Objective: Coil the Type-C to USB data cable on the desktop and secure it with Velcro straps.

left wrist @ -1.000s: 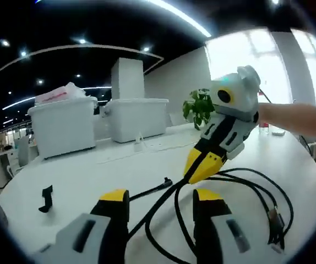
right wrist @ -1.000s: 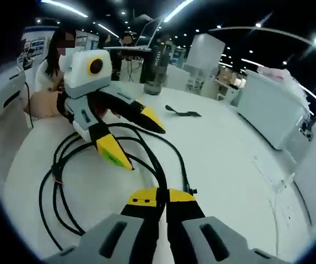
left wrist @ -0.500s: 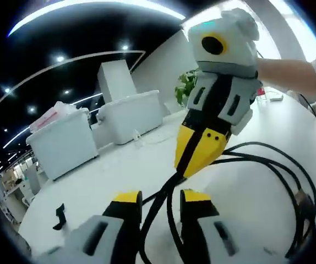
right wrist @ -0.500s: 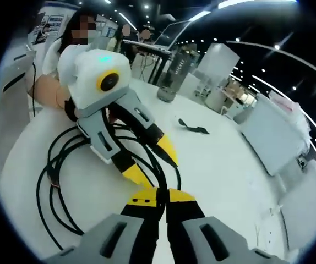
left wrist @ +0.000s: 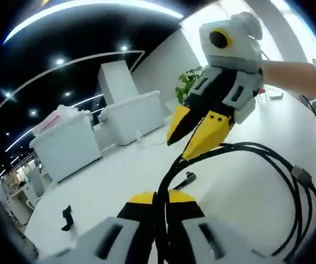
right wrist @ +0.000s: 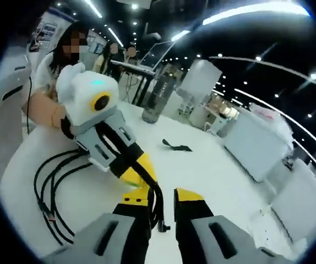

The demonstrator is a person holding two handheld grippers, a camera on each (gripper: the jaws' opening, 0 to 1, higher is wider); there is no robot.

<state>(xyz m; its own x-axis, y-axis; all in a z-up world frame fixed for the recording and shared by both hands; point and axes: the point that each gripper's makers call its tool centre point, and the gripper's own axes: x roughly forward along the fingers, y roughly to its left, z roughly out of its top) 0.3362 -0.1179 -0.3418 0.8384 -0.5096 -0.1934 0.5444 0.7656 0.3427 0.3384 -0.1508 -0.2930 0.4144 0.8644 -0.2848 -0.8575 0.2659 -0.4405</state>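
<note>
Bottom centre of left gripper view: left gripper with fingers clamped on cable, loops draped right over white surface. Beyond, right gripper, fingers apart, off the cable. Strap lower left. Light, limp, springy; best pinched where loops cross.

Cable: my loops run off the left gripper view's lower edge | my left gripper: clamped strand hidden between jaws | Velcro strap: too small to detail
</note>
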